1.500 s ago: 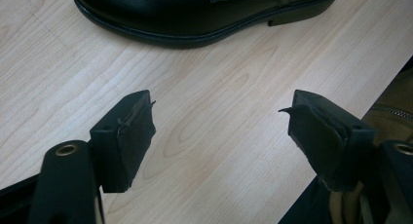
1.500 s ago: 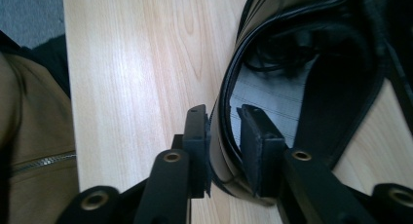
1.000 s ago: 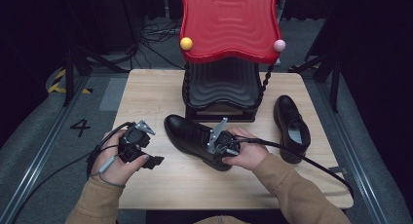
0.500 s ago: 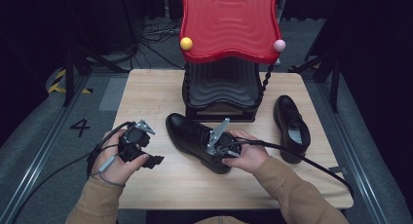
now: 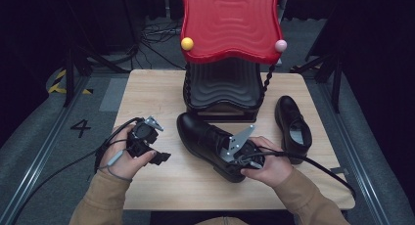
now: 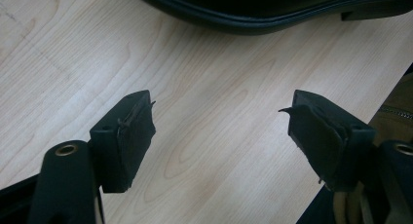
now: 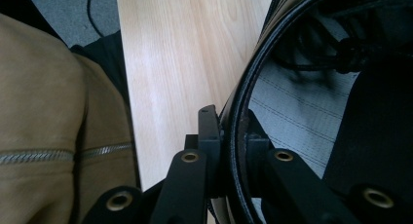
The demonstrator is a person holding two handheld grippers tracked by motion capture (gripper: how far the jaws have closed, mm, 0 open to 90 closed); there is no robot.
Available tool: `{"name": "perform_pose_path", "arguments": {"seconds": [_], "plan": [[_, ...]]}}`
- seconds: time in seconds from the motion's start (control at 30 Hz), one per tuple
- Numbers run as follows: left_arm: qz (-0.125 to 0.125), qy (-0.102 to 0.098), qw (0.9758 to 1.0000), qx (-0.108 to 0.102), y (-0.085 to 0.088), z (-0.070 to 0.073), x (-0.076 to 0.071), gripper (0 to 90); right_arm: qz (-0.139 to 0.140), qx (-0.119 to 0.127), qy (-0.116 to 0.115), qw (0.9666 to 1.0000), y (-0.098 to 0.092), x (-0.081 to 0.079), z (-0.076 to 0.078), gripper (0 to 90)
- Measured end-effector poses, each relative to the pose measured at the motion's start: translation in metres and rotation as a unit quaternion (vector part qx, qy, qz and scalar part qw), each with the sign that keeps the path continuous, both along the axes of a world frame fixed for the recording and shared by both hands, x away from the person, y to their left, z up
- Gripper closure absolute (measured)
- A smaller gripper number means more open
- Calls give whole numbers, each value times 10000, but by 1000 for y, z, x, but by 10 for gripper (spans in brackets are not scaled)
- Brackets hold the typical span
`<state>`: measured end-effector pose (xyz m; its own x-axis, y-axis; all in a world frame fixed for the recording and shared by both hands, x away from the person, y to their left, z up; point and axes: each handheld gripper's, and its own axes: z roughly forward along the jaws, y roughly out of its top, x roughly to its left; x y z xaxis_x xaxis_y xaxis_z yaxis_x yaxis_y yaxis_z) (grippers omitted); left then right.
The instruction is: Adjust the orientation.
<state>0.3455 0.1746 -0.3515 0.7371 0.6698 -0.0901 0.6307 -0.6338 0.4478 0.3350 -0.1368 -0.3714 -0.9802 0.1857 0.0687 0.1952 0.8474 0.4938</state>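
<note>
A black leather shoe (image 5: 200, 137) lies slantwise at the table's middle, toe toward the far left. My right gripper (image 5: 234, 155) is at its heel end and is shut on the rim. In the right gripper view the right gripper (image 7: 229, 131) pinches that rim (image 7: 253, 87), one jaw outside and one over the grey insole (image 7: 292, 117). These jaws have just been closing on the rim. My left gripper (image 5: 156, 149) hovers at the shoe's left, open, with bare wood between its jaws. From the left gripper (image 6: 219, 117), the shoe's sole edge (image 6: 268, 9) runs along the top.
A second black shoe (image 5: 292, 127) lies at the right of the wooden table (image 5: 147, 93). A red wavy-topped stand (image 5: 230, 24) on a black ribbed base (image 5: 222, 88) takes up the table's far middle. A tan sleeve (image 7: 48, 112) is close to the table's near edge.
The right hand has shifted a little to the right and toward the camera, bringing the shoe's heel end along. The left hand has stayed in place.
</note>
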Motion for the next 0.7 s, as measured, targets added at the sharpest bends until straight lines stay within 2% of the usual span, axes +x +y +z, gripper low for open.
{"name": "perform_pose_path", "arguments": {"seconds": [0.1, 0.2, 0.37, 0.53, 0.7], "plan": [[-75, -37, 10000, 7, -4, 1, 4, 253, -192, -87, 7, 9998, -11, -4, 2, 834], [-100, -32, 9999, -23, -7, 2, 6, 253, -335, -57, 77, 9994, -20, -4, 2, 829], [-139, -58, 9999, -9, -9, 2, 10, 253, -576, -117, 88, 9982, -29, -4, 1, 823], [-192, -42, 9998, -27, -12, 2, 14, 254, -900, -242, 60, 9956, -40, -3, -2, 818], [-225, -45, 9997, -31, -13, 1, 15, 253, -1126, -381, 48, 9929, -39, -2, -8, 813]]}}
